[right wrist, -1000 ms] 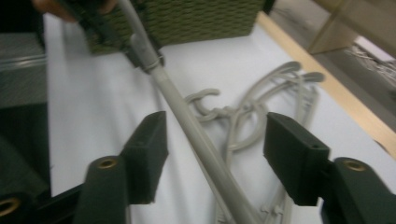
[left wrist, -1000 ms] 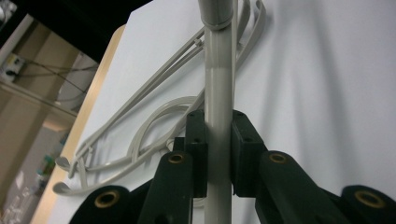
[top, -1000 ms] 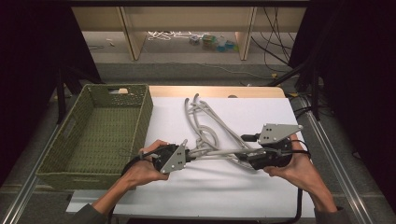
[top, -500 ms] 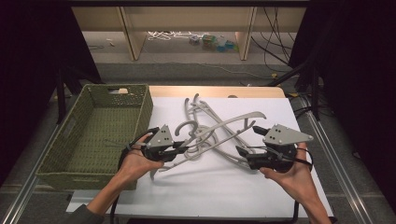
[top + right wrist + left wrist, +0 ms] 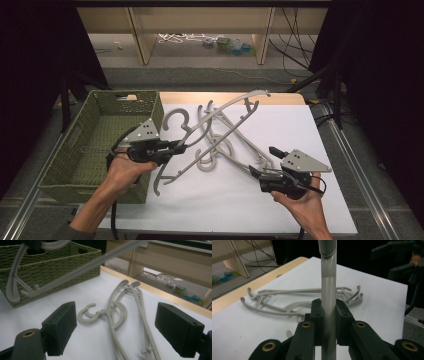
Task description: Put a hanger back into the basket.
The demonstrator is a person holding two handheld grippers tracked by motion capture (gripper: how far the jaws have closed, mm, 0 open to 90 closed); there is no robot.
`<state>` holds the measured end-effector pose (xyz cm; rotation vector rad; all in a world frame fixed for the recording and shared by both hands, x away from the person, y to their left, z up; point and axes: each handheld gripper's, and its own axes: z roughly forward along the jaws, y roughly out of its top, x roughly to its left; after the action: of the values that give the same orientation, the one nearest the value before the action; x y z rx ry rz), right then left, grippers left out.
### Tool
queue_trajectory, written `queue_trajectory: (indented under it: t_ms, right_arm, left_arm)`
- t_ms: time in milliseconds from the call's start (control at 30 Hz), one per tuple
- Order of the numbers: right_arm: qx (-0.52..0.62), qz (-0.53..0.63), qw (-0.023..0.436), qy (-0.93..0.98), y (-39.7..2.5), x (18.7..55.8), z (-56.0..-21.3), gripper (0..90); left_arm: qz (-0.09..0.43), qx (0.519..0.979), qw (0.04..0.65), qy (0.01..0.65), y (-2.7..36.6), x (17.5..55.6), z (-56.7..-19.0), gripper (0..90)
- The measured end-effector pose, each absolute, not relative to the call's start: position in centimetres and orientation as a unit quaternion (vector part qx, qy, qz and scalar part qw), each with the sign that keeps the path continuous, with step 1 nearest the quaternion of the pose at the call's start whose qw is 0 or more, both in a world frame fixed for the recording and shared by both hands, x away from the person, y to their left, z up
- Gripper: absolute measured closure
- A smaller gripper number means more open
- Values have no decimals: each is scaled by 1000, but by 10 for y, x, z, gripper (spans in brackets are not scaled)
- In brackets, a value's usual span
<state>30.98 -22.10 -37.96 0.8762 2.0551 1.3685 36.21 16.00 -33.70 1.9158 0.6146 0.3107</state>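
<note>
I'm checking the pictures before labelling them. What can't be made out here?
- Lifted hanger: left gripper view's top edge cuts off its upper part, the fingers cover the clamped stretch.
- Basket: high view, the left gripper and hand hide part of its near right wall.
- Items under the far shelf: too small.

A lab: black curtains (image 5: 45, 45) flank a metal-railed table (image 5: 350, 150), loose cables (image 5: 295, 30) behind.
</note>
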Motion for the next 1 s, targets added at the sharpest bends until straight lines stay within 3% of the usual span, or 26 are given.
queue_trajectory:
  t_ms: [267, 467, 800, 1000]
  right_arm:
    - [327, 494, 250, 766, -227, 305, -396, 182]
    - [324, 494, 249, 767, -228, 303, -398, 186]
    - [319, 493, 248, 770, -227, 303, -398, 185]
    - [319, 493, 248, 770, -227, 303, -398, 174]
  left_arm:
    - [82, 783, 546, 288, 175, 365, -315, 795]
    - [84, 766, 554, 315, 202, 369, -293, 795]
    - [148, 733, 554, 365, 280, 369, -259, 794]
    - [185, 726, 532, 396, 321, 371, -260, 794]
